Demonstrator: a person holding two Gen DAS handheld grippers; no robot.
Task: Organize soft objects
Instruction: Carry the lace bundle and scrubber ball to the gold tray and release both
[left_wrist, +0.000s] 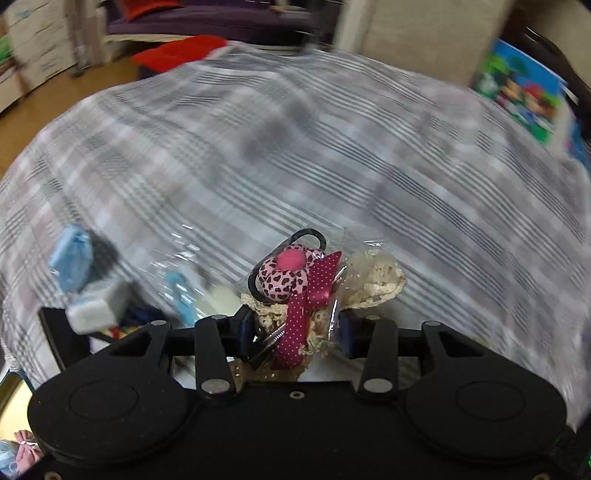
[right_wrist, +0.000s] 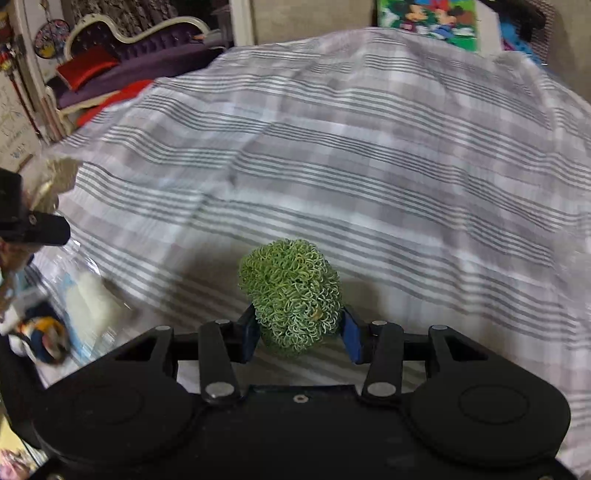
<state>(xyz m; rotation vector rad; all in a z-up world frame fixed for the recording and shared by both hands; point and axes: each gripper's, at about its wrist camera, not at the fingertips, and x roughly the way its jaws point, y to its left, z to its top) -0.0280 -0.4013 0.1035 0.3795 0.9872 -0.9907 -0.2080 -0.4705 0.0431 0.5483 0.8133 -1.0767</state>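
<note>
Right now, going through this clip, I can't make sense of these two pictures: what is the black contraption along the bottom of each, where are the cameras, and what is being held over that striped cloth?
There is no robot here. A person carries a two-finger gripper in each hand, and a fisheye camera on each looks forward along its fingers, so the black shape at the bottom is the tool itself.

In the left wrist view, the left gripper is shut on a clear packet of hair accessories: a pink heart-print flower on a black band, a dotted ribbon and cream lace.

In the right wrist view, the right gripper is shut on a green curly scrubber.

Below both lies a grey plaid sheet. Near its left edge sit clear plastic bags with more small items, too blurred to name.
</note>
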